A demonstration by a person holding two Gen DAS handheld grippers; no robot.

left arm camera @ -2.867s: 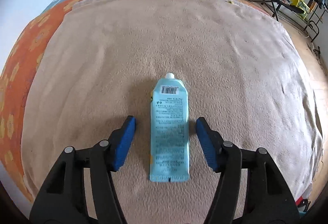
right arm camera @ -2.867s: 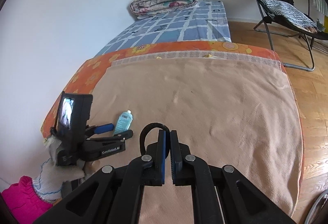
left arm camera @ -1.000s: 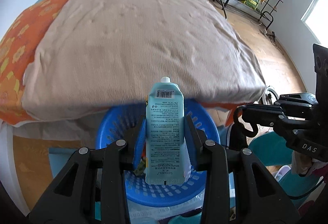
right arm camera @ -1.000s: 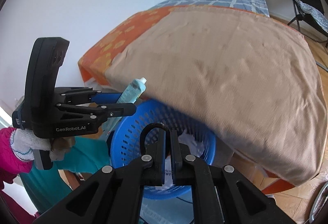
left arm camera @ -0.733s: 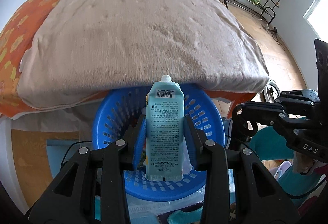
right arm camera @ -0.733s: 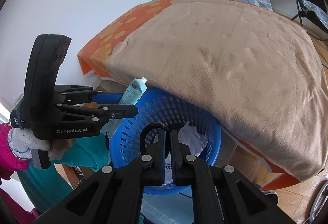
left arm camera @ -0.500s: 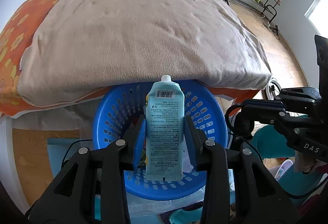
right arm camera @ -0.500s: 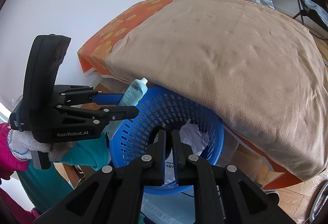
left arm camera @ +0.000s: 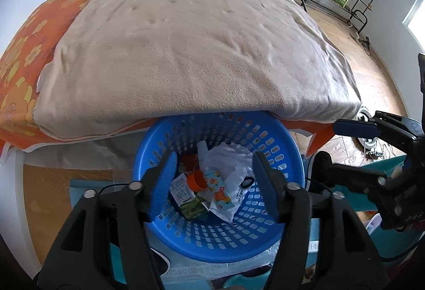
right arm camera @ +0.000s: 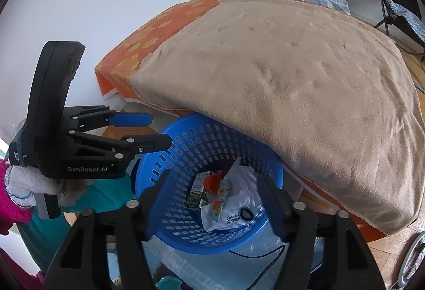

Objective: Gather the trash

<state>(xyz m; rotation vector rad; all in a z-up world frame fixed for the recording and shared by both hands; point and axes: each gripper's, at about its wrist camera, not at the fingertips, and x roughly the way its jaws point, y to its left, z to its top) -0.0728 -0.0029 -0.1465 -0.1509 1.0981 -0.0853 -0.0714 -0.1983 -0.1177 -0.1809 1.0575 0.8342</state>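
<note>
L gripper (left arm camera: 214,160): your jaws have just been opening, now well apart, nothing btwn them. R gripper (right arm camera: 212,178): same, just been opening, apart, nothing btwn. You've got both hanging over the basket (left arm camera: 292,141), pointed steeply down into it. Basket is blue, perforated, upright, far rim tucked under the edge of the blanket (left arm camera: 199,51) on the bed. Contents, all piled toward the middle/far side: white crumpled bag (left arm camera: 233,165); black loop (left arm camera: 247,182) lying flat on the bag's right part, touching it; orange cup (left arm camera: 196,181) on its side, mouth toward the lower right in L view; small juice box (left arm camera: 219,189) w/ orange print just beside the cup, long axis running from near the cup down-right in L view; green carton (left arm camera: 191,206) half under both, label end up-left. Can't pick out a tube in the pile, so can't tell its axis or which way the cap pts.
</note>
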